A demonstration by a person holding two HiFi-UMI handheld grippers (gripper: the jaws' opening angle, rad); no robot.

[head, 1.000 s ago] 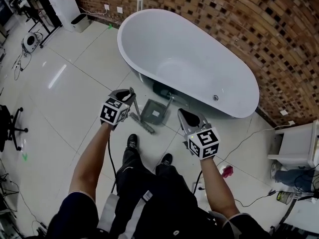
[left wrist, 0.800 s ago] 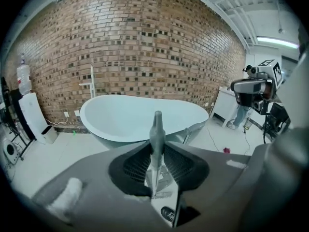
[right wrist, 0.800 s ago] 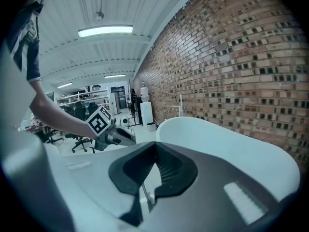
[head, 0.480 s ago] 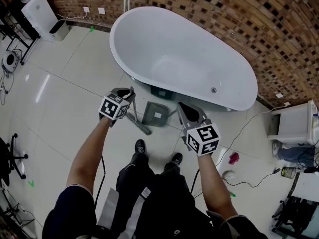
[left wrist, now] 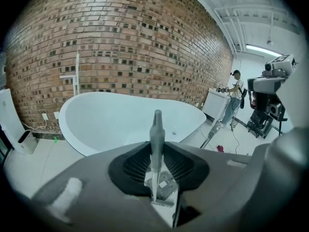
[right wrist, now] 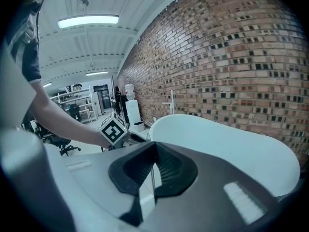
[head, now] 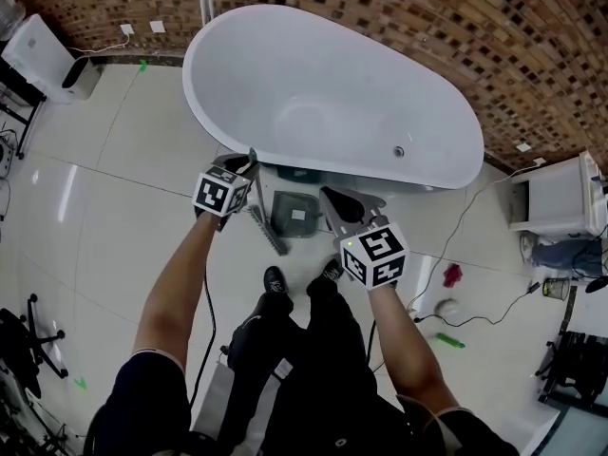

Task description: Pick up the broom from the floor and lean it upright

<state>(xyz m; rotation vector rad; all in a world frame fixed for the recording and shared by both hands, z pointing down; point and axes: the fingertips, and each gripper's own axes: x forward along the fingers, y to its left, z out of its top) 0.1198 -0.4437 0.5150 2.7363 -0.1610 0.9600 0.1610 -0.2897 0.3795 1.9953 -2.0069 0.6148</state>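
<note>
Both arms have advanced toward the white oval bathtub (head: 323, 93). Left hand-held gripper (head: 243, 167) pinches the slim grey broom (head: 268, 229) by its handle; right hand-held gripper (head: 330, 198) is pressed together. Leaning upright remains.

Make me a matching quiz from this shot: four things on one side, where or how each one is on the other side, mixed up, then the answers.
Things:
1. broom
2. dustpan
3. bathtub
4. red rag

Places or states:
A. white, beside the brick wall
B. on the floor, right of the person's shoes
C. handle clamped in the left gripper
D. grey, on the floor by the bathtub's near side

Pairs: 1-C, 2-D, 3-A, 4-B
</note>
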